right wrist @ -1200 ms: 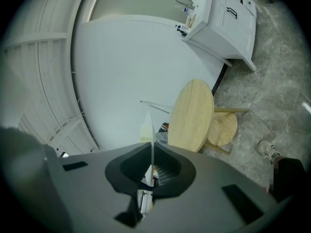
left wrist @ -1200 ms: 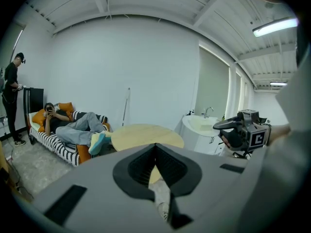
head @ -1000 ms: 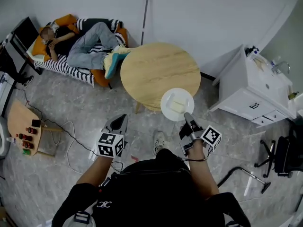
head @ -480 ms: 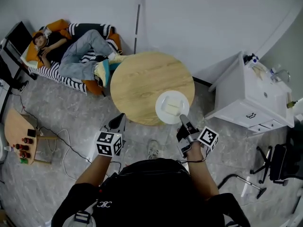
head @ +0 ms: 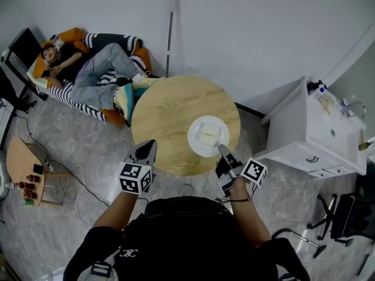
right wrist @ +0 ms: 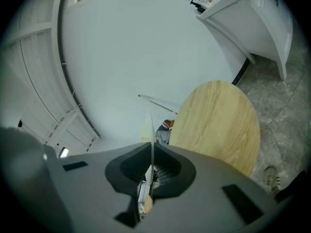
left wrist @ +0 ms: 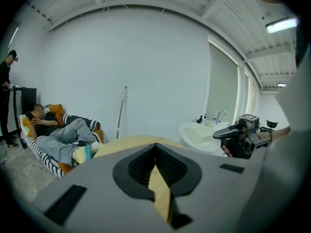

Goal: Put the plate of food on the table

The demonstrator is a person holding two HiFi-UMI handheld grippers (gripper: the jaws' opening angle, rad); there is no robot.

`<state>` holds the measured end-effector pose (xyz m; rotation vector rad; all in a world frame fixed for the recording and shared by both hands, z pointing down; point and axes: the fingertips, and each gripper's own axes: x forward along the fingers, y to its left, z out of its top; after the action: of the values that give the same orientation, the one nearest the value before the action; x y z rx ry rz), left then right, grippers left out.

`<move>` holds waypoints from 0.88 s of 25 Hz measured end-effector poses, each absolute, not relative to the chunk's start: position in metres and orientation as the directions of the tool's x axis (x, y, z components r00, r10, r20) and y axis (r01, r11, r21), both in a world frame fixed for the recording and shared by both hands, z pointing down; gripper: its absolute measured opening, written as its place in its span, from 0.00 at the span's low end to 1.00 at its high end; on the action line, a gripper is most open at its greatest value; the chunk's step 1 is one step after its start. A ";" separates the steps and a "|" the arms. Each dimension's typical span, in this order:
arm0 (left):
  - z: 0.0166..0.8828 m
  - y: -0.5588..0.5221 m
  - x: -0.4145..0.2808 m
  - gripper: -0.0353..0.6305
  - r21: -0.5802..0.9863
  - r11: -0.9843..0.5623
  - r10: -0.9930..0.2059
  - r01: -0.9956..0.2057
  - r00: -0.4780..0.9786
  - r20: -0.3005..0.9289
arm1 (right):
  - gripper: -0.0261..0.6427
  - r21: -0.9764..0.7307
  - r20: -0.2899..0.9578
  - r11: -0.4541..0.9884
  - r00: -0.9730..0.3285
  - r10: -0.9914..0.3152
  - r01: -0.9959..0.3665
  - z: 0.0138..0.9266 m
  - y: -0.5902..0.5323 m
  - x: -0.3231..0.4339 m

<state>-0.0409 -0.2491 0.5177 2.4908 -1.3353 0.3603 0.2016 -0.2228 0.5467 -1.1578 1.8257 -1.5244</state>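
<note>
A white plate (head: 208,136) carrying a pale block of food hangs over the near right part of the round wooden table (head: 164,116). My right gripper (head: 223,153) is shut on the plate's near rim. In the right gripper view the plate (right wrist: 151,125) is a thin edge-on white line between the jaws of the right gripper (right wrist: 150,152), with the table (right wrist: 218,125) to the right. Whether the plate touches the tabletop is not clear. My left gripper (head: 146,152) hovers at the table's near left edge, jaws together and empty. From the left gripper (left wrist: 156,171) I see the plate (left wrist: 201,137) at the right.
A person lies on a striped sofa (head: 88,63) at the far left. A white sink cabinet (head: 310,130) stands right of the table. A pole (head: 170,31) leans on the wall behind. A small wooden stand (head: 26,168) and floor cables are at left, an office chair (head: 345,218) at lower right.
The table has come closer to me. The plate, still held by the right gripper, has moved from the table's near edge to further over the tabletop. The left gripper stays alongside.
</note>
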 end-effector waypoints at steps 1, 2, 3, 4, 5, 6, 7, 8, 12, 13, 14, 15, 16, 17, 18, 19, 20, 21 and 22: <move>0.518 -0.254 -0.040 0.06 0.137 -0.521 -0.769 -0.842 0.533 0.352 | 0.07 -0.955 0.150 0.015 -0.527 -0.836 -0.295 0.549 -0.229 0.202; 0.519 -0.259 -0.039 0.06 0.139 -0.515 -0.773 -0.846 0.528 0.352 | 0.07 -0.954 0.150 0.022 -0.538 -0.830 -0.300 0.550 -0.236 0.201; 0.520 -0.263 -0.039 0.06 0.141 -0.508 -0.776 -0.849 0.523 0.353 | 0.07 -0.952 0.149 0.031 -0.548 -0.823 -0.306 0.552 -0.242 0.201; 0.521 -0.266 -0.038 0.06 0.143 -0.503 -0.779 -0.852 0.519 0.353 | 0.07 -0.950 0.151 0.035 -0.557 -0.816 -0.310 0.553 -0.247 0.201; 0.522 -0.269 -0.037 0.06 0.145 -0.499 -0.781 -0.855 0.515 0.353 | 0.07 -0.950 0.156 0.034 -0.563 -0.811 -0.312 0.555 -0.252 0.201; 0.522 -0.272 -0.036 0.06 0.146 -0.496 -0.782 -0.856 0.513 0.354 | 0.07 -0.949 0.162 0.030 -0.568 -0.807 -0.313 0.557 -0.256 0.201; 0.523 -0.274 -0.035 0.06 0.146 -0.495 -0.782 -0.857 0.512 0.355 | 0.07 -0.949 0.165 0.028 -0.572 -0.804 -0.314 0.558 -0.260 0.201; 0.523 -0.276 -0.034 0.06 0.146 -0.494 -0.782 -0.857 0.511 0.358 | 0.07 -0.949 0.166 0.028 -0.575 -0.801 -0.313 0.558 -0.264 0.201; 0.526 -0.282 -0.033 0.06 0.149 -0.487 -0.780 -0.861 0.505 0.370 | 0.07 -0.953 0.174 0.011 -0.578 -0.797 -0.303 0.565 -0.275 0.204; 0.527 -0.284 -0.032 0.06 0.150 -0.485 -0.780 -0.862 0.504 0.372 | 0.07 -0.954 0.179 0.003 -0.577 -0.797 -0.300 0.568 -0.277 0.205; 0.527 -0.286 -0.032 0.06 0.149 -0.484 -0.780 -0.862 0.502 0.373 | 0.07 -0.954 0.181 0.000 -0.577 -0.797 -0.301 0.570 -0.279 0.206; 0.528 -0.287 -0.031 0.06 0.149 -0.482 -0.781 -0.863 0.500 0.375 | 0.07 -0.953 0.183 0.001 -0.578 -0.796 -0.304 0.572 -0.281 0.207; 0.528 -0.289 -0.031 0.06 0.148 -0.480 -0.781 -0.865 0.498 0.376 | 0.07 -0.952 0.185 0.003 -0.579 -0.794 -0.307 0.574 -0.283 0.207; 0.528 -0.290 -0.031 0.06 0.148 -0.478 -0.782 -0.866 0.496 0.377 | 0.07 -0.951 0.185 0.005 -0.581 -0.792 -0.310 0.576 -0.284 0.208; 0.528 -0.291 -0.030 0.06 0.148 -0.477 -0.782 -0.866 0.495 0.379 | 0.07 -0.951 0.186 0.004 -0.583 -0.791 -0.309 0.577 -0.285 0.208; 0.528 -0.293 -0.029 0.06 0.147 -0.477 -0.781 -0.866 0.495 0.380 | 0.07 -0.952 0.188 -0.001 -0.582 -0.791 -0.305 0.579 -0.287 0.209; 0.528 -0.295 -0.028 0.06 0.145 -0.480 -0.780 -0.865 0.496 0.381 | 0.07 -0.953 0.191 -0.007 -0.580 -0.792 -0.304 0.581 -0.288 0.210; 0.528 -0.297 -0.027 0.06 0.141 -0.483 -0.779 -0.864 0.498 0.382 | 0.07 -0.952 0.194 -0.011 -0.576 -0.794 -0.306 0.583 -0.290 0.211; 0.529 -0.298 -0.026 0.06 0.138 -0.486 -0.777 -0.863 0.499 0.383 | 0.07 -0.950 0.198 -0.013 -0.572 -0.796 -0.311 0.586 -0.292 0.212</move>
<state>-0.0260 -0.2985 0.5286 2.4353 -1.3778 0.3886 0.2122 -0.2918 0.5858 -1.1479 1.8658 -1.6130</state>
